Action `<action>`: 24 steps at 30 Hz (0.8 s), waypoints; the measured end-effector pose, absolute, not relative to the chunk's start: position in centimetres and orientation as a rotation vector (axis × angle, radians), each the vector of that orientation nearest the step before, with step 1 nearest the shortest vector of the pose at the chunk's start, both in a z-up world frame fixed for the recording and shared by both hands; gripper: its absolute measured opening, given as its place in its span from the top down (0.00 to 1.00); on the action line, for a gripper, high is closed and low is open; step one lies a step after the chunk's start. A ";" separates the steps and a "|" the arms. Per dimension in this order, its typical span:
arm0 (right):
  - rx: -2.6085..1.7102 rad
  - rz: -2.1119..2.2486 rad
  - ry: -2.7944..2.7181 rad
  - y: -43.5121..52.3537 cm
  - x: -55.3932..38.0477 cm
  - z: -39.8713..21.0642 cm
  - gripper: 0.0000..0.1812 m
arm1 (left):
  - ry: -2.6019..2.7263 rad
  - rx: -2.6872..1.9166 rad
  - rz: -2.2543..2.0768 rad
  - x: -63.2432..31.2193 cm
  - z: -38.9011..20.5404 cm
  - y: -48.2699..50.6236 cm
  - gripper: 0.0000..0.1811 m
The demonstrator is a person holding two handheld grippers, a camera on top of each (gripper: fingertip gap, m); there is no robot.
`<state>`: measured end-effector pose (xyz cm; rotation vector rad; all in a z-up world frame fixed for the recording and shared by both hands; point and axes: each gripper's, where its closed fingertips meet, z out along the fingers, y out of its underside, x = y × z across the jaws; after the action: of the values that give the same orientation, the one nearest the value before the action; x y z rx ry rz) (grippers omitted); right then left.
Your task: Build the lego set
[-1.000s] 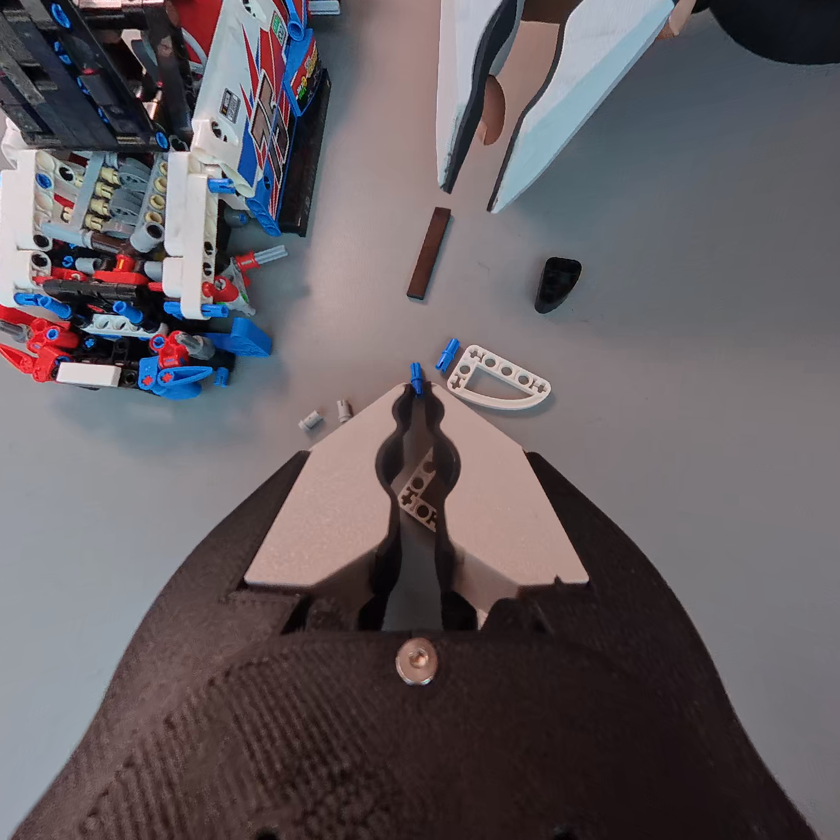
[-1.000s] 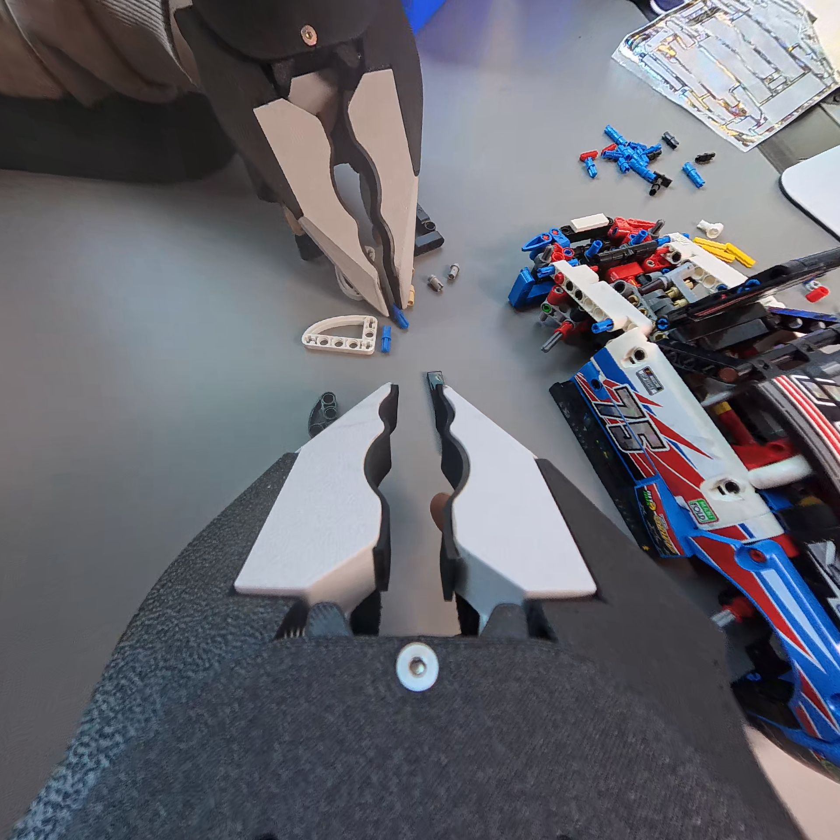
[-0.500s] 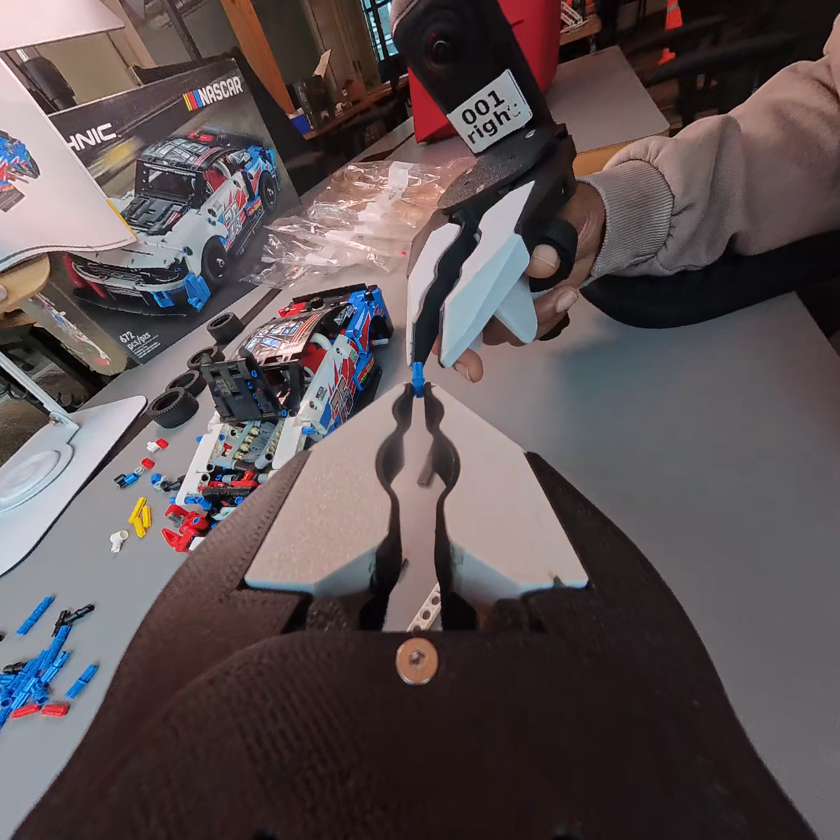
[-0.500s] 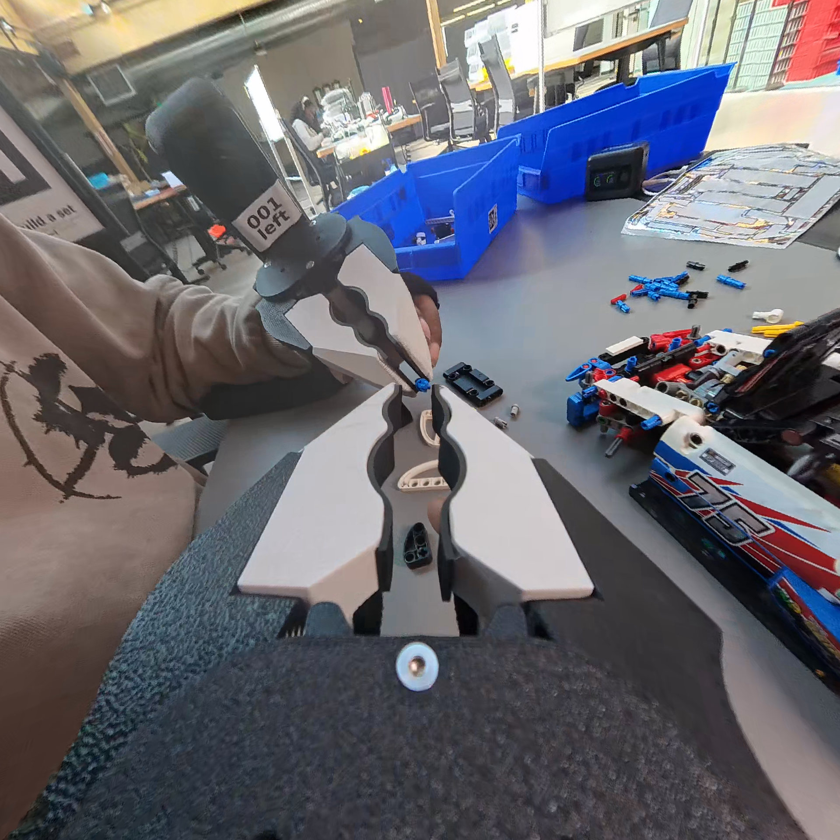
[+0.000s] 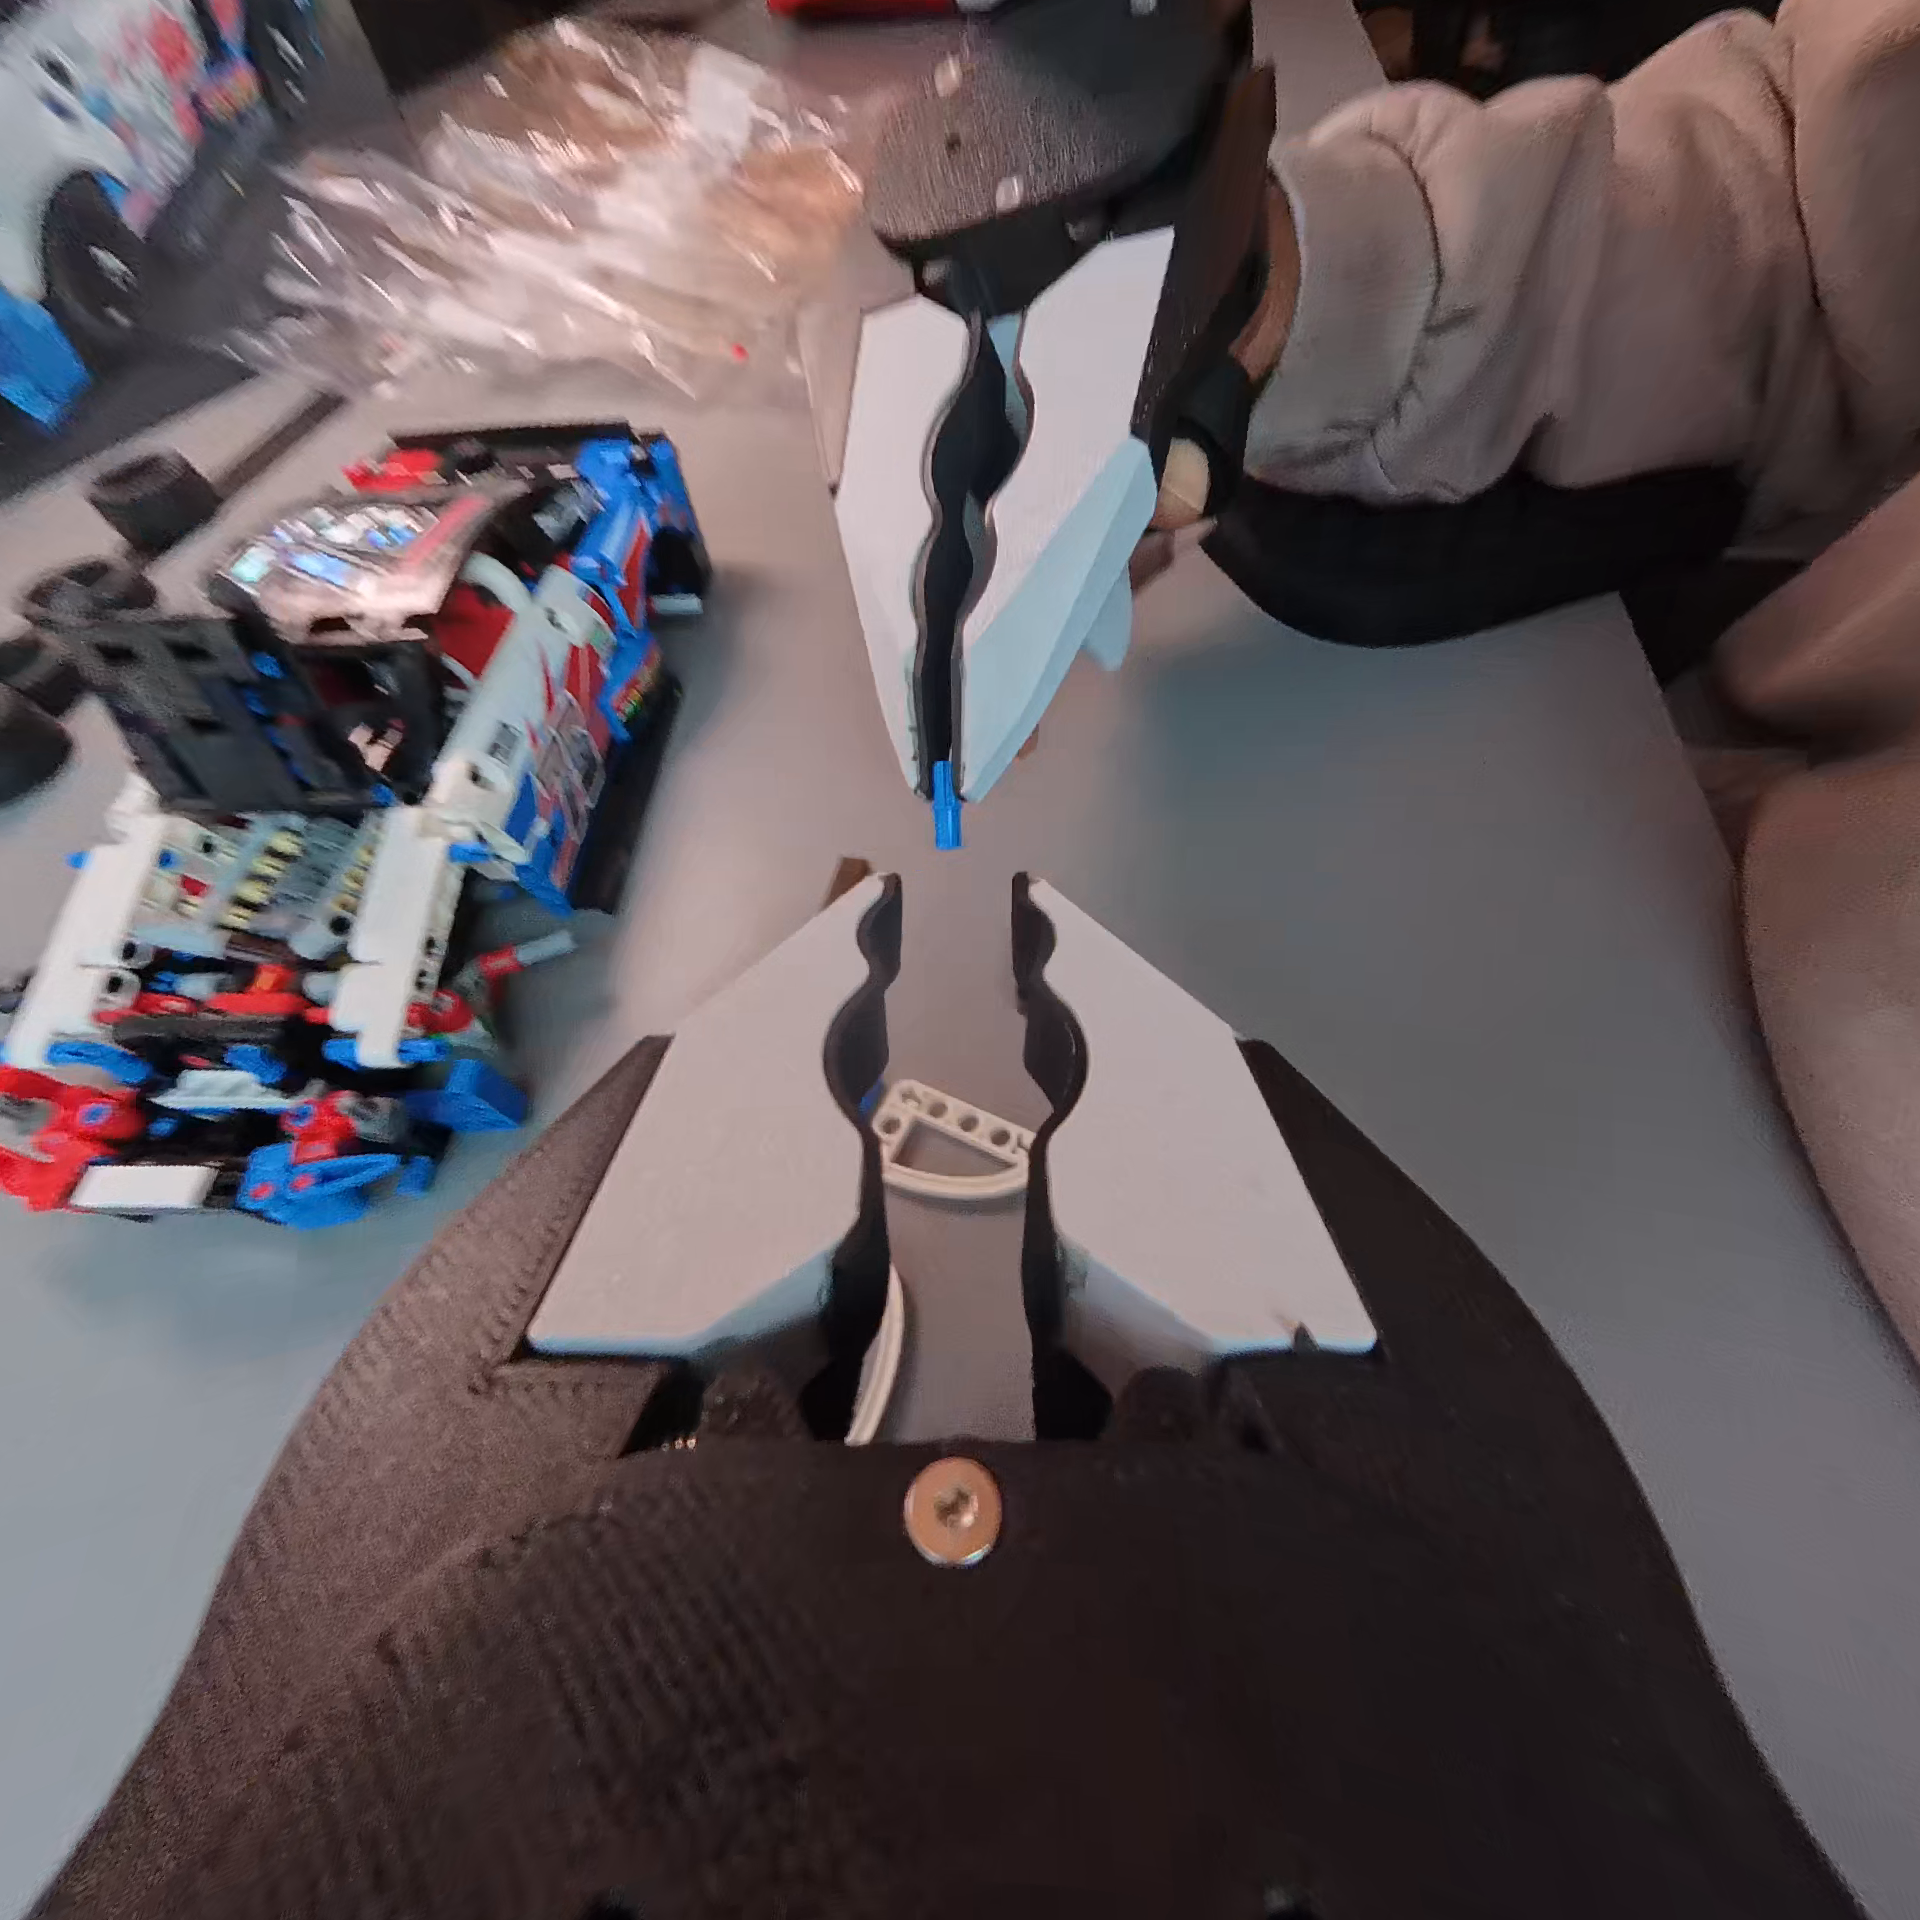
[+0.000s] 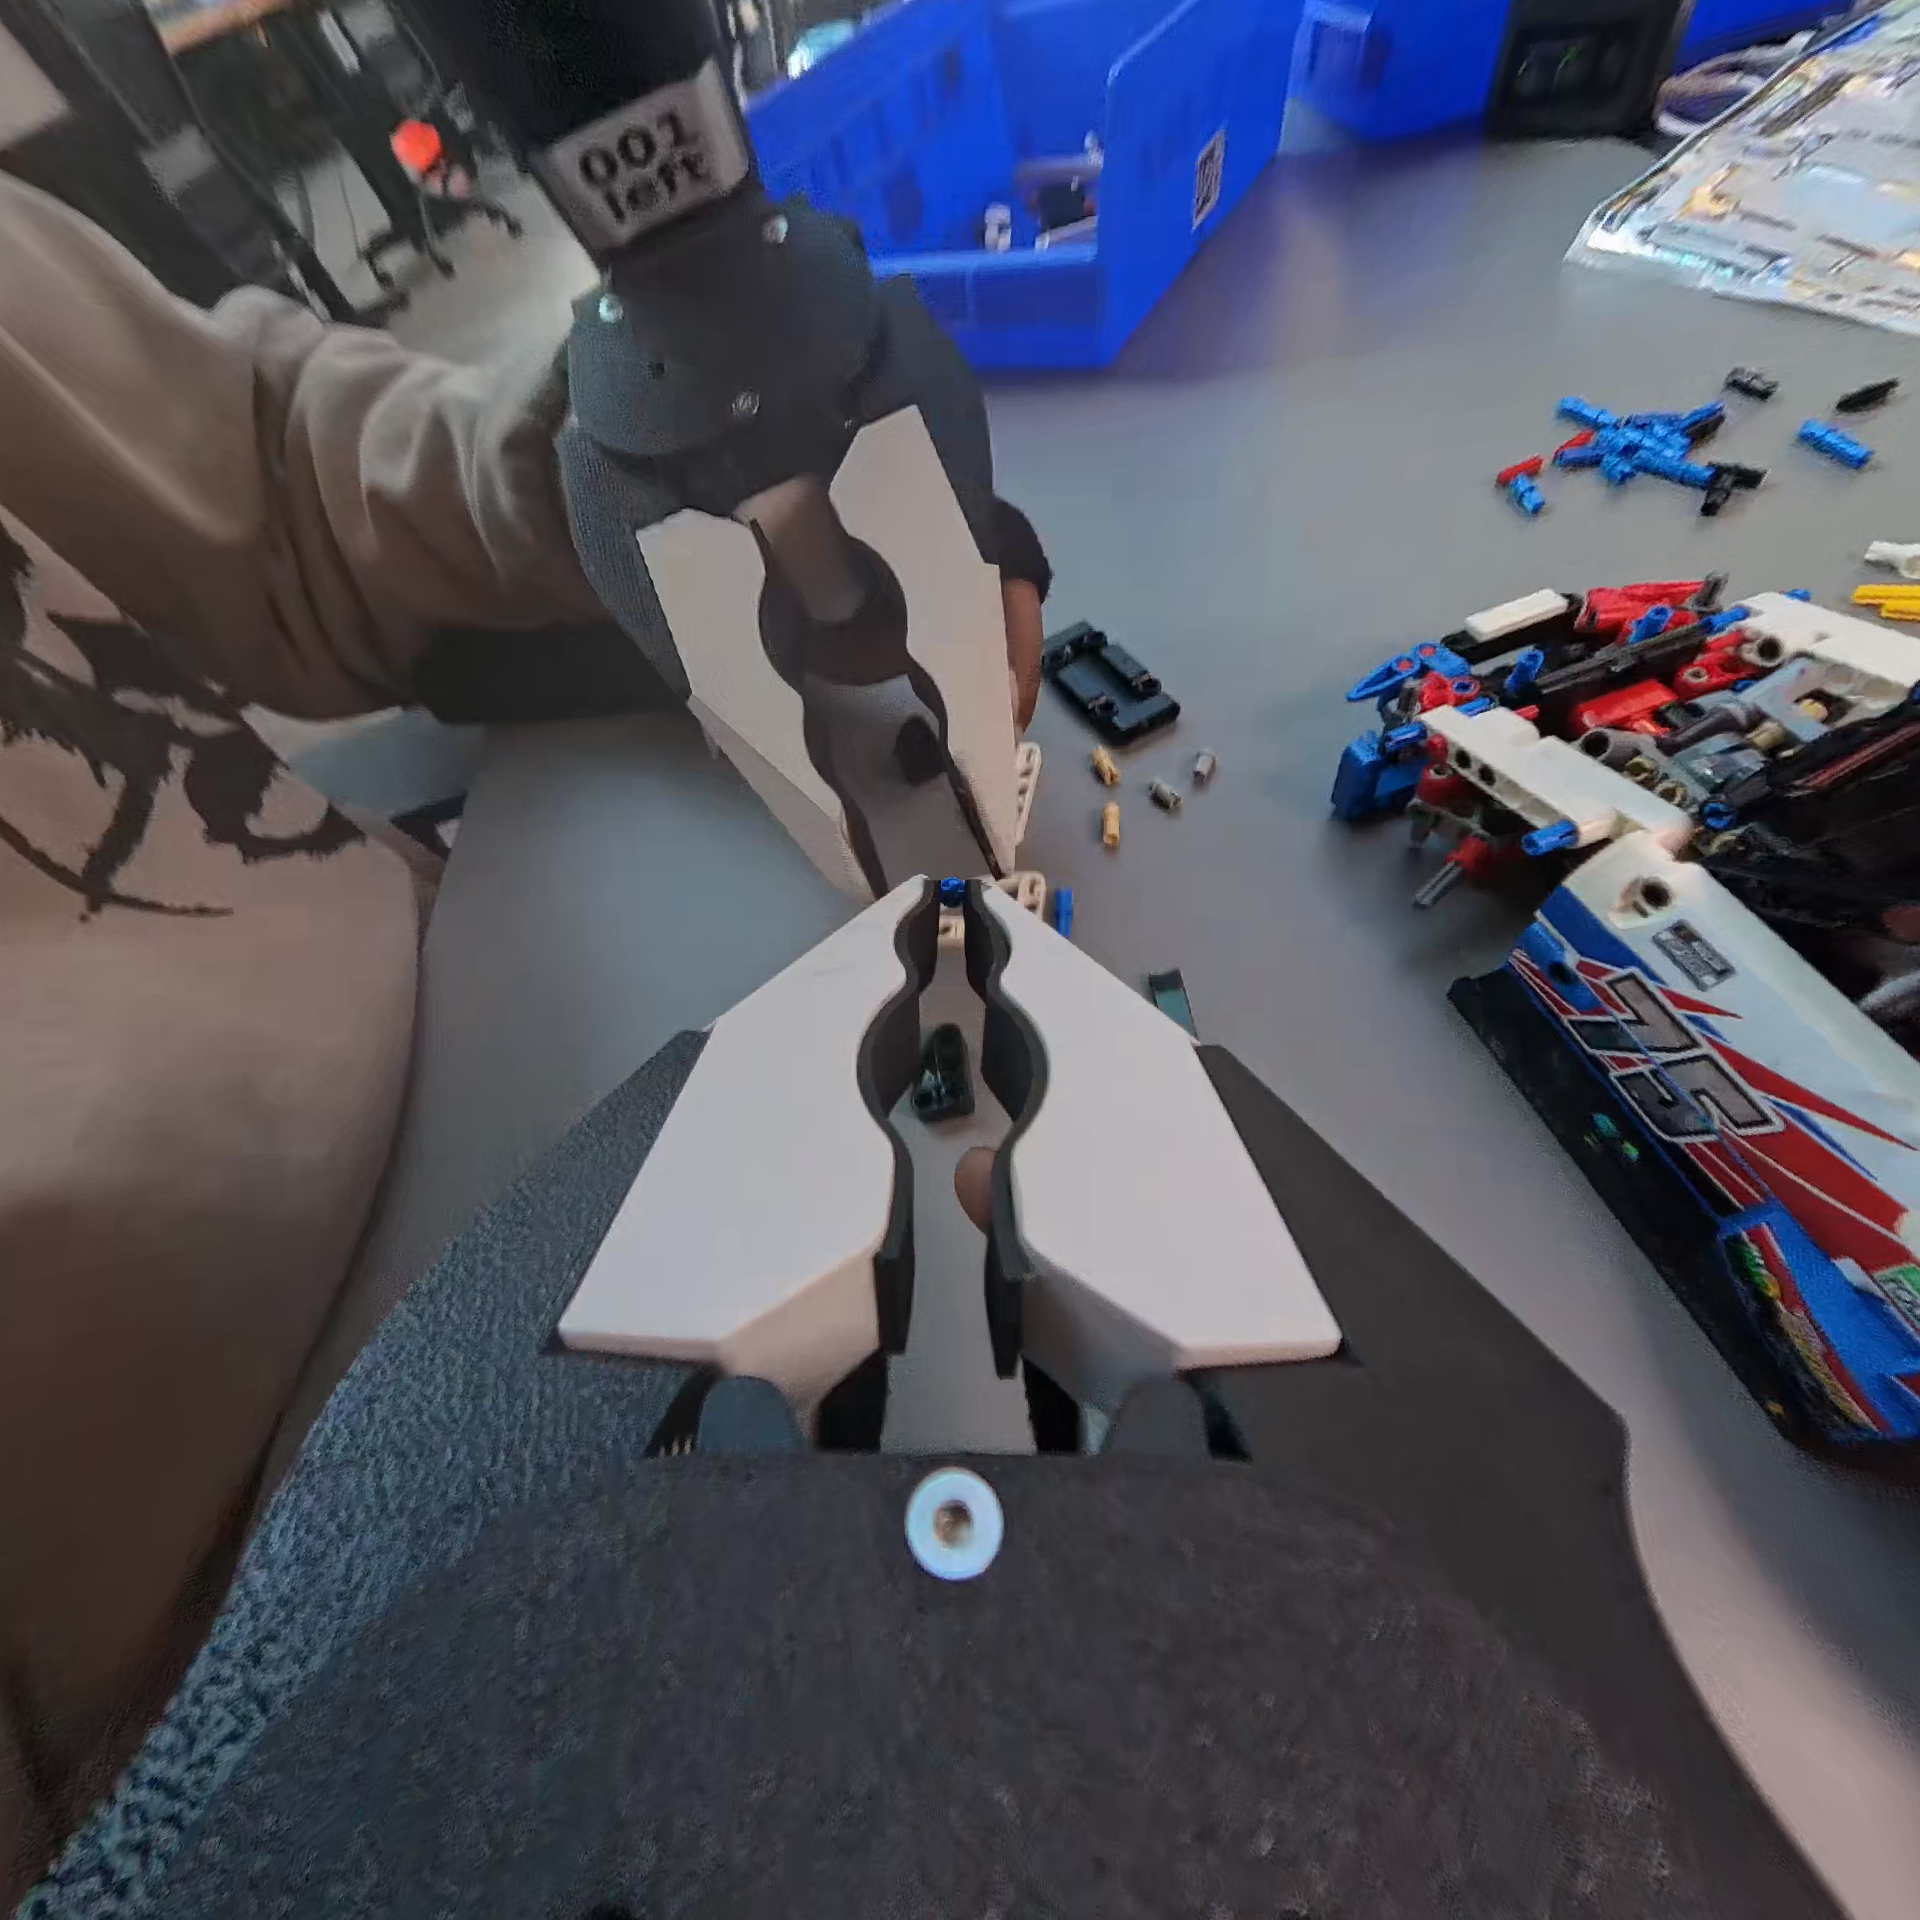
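Blue plastic bins [image 6: 1049,197] are seen at the back of the grey bench [image 6: 1299,582]; small things lie inside, too blurred to name. The right gripper [image 5: 940,774] is pointed down toward the left gripper [image 5: 954,883], tip close to tip. Its jaws are nearly closed, and a small blue peg [image 5: 944,805] is pinched at the very tip. The jaws of the left gripper are spread apart, and nothing is held between them. A white curved beam with round holes [image 5: 951,1138] is seen lying on the bench between them. The half-built lego car [image 5: 353,790], made of blue, red, white and black bricks, is parked on the bench to the left. Crinkly clear bags [image 5: 582,218] are piled behind it.
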<state>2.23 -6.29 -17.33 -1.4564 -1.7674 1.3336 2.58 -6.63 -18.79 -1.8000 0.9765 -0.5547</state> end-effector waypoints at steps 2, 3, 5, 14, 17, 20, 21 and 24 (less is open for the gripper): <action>-1.443 1.202 -1.861 -6.0 3.0 -18.5 1.00 | 1.046 -1.887 -0.589 3.2 -20.6 -7.4 0.87; -1.441 1.168 -1.929 -6.4 3.5 -19.0 1.00 | 1.084 -1.914 -0.573 3.3 -21.3 -7.7 0.87; -1.425 1.104 -2.023 -6.9 4.3 -20.0 1.00 | 1.148 -1.948 -0.529 3.7 -22.5 -7.9 0.86; -1.415 0.942 -2.194 -8.4 4.7 -23.0 0.99 | 1.214 -1.992 -0.409 3.8 -23.8 -7.5 0.93; -1.427 0.925 -2.192 -8.1 4.8 -23.1 0.99 | 1.220 -1.988 -0.381 4.0 -23.8 -7.5 0.96; -1.433 0.910 -2.195 -7.9 4.9 -23.3 0.99 | 1.219 -1.985 -0.370 4.2 -23.8 -7.5 0.97; -1.435 0.910 -2.195 -7.9 5.0 -23.3 0.99 | 1.220 -1.983 -0.368 4.2 -23.8 -7.5 0.97; -1.441 0.903 -2.195 -7.7 5.0 -23.4 0.99 | 1.227 -1.974 -0.372 4.5 -23.8 -7.7 0.98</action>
<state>5.00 -7.67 -23.41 -1.4411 -2.1946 0.9033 4.51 -7.73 -23.80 -1.9742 1.2274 -0.3716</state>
